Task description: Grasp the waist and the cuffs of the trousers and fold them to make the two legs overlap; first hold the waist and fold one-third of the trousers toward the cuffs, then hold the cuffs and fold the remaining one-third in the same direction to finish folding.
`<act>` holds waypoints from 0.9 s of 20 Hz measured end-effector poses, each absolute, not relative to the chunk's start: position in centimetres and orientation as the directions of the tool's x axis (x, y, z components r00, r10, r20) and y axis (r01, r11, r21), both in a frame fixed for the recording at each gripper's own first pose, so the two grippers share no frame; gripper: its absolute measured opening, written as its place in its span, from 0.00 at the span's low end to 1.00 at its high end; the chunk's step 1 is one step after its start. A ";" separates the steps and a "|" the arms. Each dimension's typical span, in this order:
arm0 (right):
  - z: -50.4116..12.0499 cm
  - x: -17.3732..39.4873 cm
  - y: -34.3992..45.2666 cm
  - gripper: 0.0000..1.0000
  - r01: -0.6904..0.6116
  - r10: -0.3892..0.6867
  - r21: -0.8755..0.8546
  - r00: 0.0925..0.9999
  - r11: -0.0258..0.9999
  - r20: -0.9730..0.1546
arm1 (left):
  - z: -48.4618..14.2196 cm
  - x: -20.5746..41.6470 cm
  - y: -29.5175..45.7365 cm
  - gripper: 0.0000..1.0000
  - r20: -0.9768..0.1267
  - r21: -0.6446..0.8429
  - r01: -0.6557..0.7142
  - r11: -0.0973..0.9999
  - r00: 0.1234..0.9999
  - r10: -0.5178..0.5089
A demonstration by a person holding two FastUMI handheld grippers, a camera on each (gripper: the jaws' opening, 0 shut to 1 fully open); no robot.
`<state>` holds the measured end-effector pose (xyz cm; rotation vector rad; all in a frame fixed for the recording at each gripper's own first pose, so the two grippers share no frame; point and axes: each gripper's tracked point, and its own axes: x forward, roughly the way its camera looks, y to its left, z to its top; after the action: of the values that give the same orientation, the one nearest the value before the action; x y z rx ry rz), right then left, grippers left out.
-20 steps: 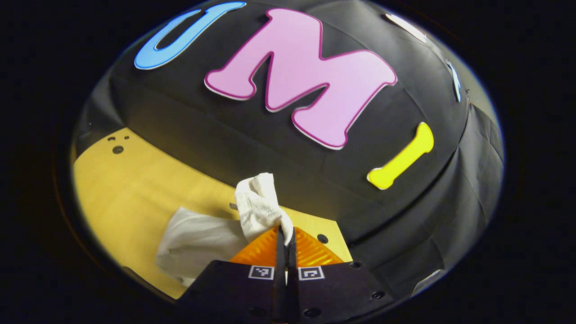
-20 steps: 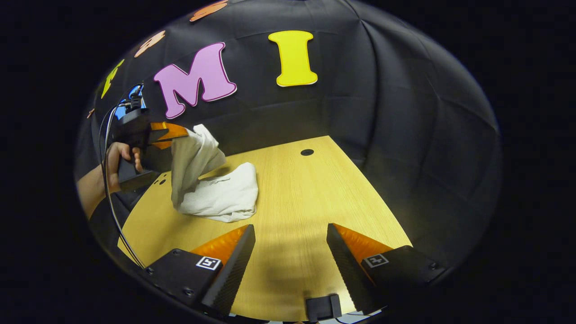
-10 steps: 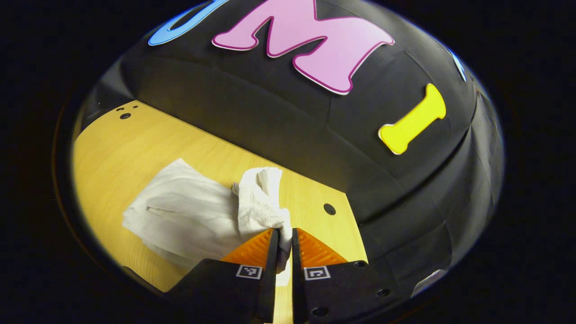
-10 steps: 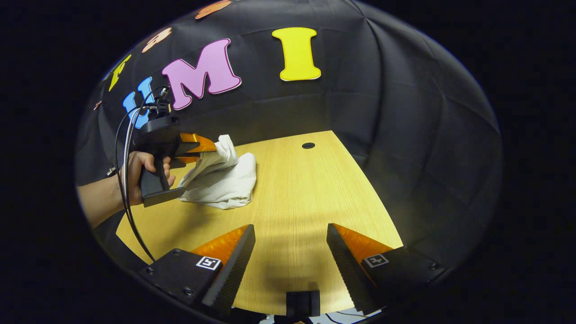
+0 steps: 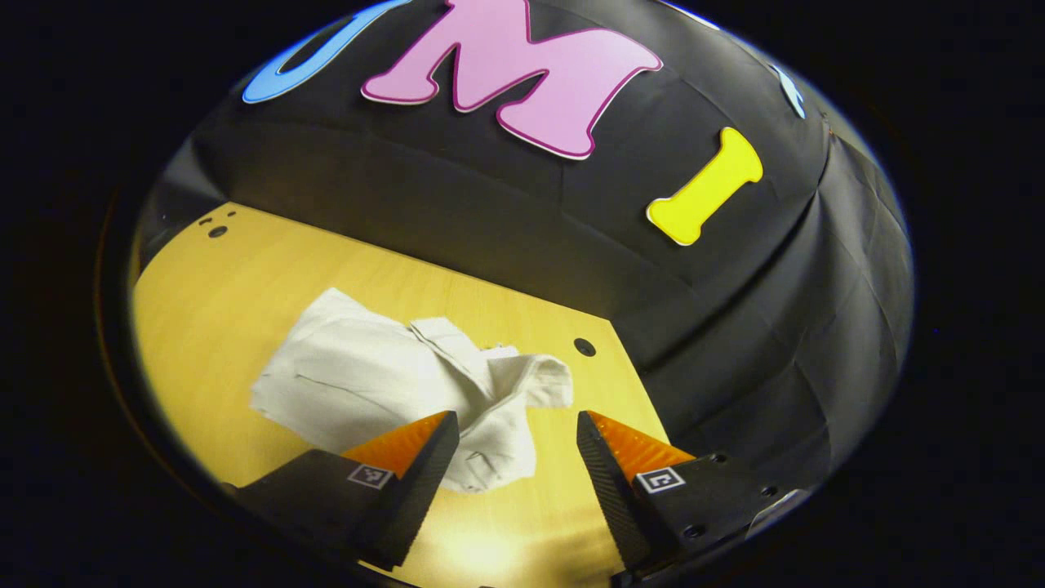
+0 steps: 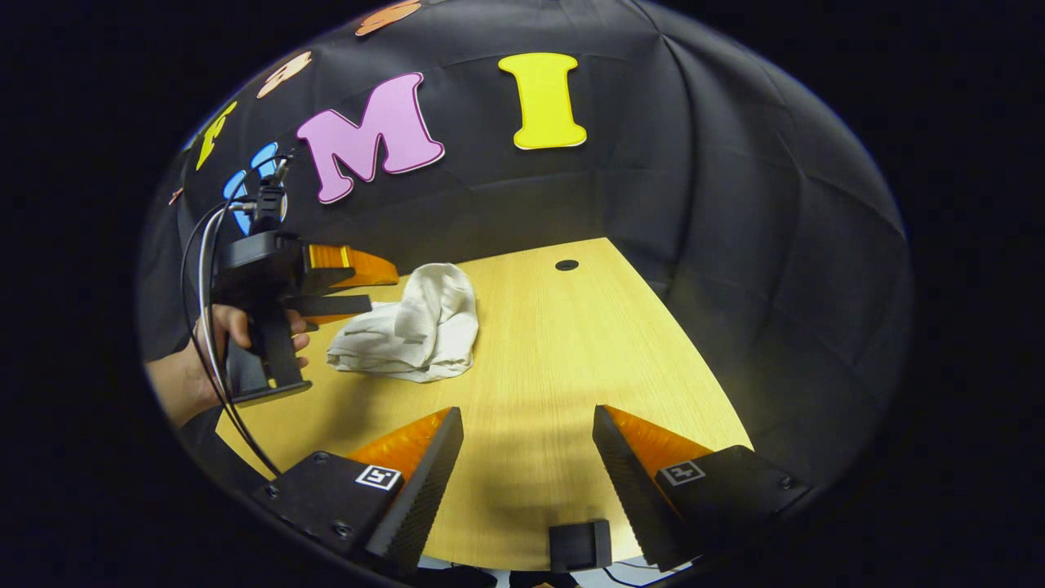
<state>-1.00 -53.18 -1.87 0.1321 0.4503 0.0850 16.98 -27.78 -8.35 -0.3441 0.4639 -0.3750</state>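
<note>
Pale wooden tabletop bore crumpled white cloth trousers; left gripper and right gripper gaped empty — blind regrasp risked bunching layers.

A yellow wooden table with fine lines of grain running along it carries everything here. A pair of soft white cloth trousers lies right on the table in a crumpled, bunched-up heap, near its far edge. The tabletop has one small round dark hole near a far corner, and some more little holes close together near another corner.
</note>
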 end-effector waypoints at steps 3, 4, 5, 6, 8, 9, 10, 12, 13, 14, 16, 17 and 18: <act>-1.1 -1.8 -51.3 0.99 -0.051 0.100 0.129 0.905 0.990 -0.413 | -7.2 14.3 -23.7 0.94 -0.343 -0.347 0.280 0.895 0.851 -0.399; -0.8 -2.0 -50.6 0.99 -0.049 0.097 0.127 0.908 0.991 -0.407 | -6.8 13.3 -22.2 0.87 -0.331 -0.316 0.286 0.905 0.860 -0.388; -0.5 -2.3 -49.8 0.99 -0.047 0.094 0.125 0.912 0.991 -0.399 | -6.2 12.3 -20.6 0.94 -0.316 -0.280 0.291 0.915 0.872 -0.374; -0.2 -2.6 -48.9 0.98 -0.046 0.092 0.124 0.915 0.991 -0.394 | -5.7 11.4 -19.0 0.94 -0.297 -0.244 0.293 0.925 0.885 -0.359; 0.3 -3.2 -46.9 0.99 -0.050 0.093 0.122 0.919 0.991 -0.384 | -4.4 9.5 -15.7 0.94 -0.255 -0.186 0.290 0.939 0.908 -0.331; 0.6 -3.5 -45.9 0.99 -0.054 0.095 0.119 0.921 0.991 -0.377 | -3.6 8.4 -14.2 0.94 -0.233 -0.167 0.285 0.944 0.919 -0.319; 0.8 -3.9 -45.0 0.99 -0.058 0.098 0.117 0.923 0.991 -0.372 | -3.1 7.3 -12.6 0.94 -0.211 -0.148 0.279 0.949 0.928 -0.306; 1.3 -4.7 -42.7 0.98 -0.073 0.118 0.135 0.923 0.988 -0.366 | -2.1 5.3 -9.3 0.94 -0.176 -0.100 0.254 0.962 0.947 -0.268; 1.7 -5.1 -41.6 0.98 -0.079 0.127 0.145 0.926 0.986 -0.356 | -1.7 4.4 -8.0 0.94 -0.163 -0.086 0.244 0.966 0.953 -0.255; 2.2 -5.6 -40.6 0.98 -0.084 0.131 0.149 0.930 0.985 -0.343 | -1.4 3.3 -6.9 0.94 -0.152 -0.071 0.228 0.971 0.960 -0.236; 2.7 -6.7 -38.8 0.99 -0.100 0.141 0.140 0.934 0.985 -0.328 | -1.0 0.3 -4.5 0.94 -0.121 -0.033 0.180 0.983 0.976 -0.182; 3.0 -7.5 -38.1 0.99 -0.104 0.142 0.132 0.937 0.986 -0.321 | -1.1 -0.9 -3.4 0.95 -0.112 -0.019 0.162 0.987 0.980 -0.163; 3.6 -8.3 -37.5 0.99 -0.109 0.143 0.126 0.941 0.986 -0.306 | -1.6 -2.2 -2.7 0.95 -0.110 -0.015 0.149 0.989 0.983 -0.149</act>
<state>-8.35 -37.54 3.58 0.1084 0.3201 0.1289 -2.21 -2.73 -1.63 -0.0065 0.1113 -0.1500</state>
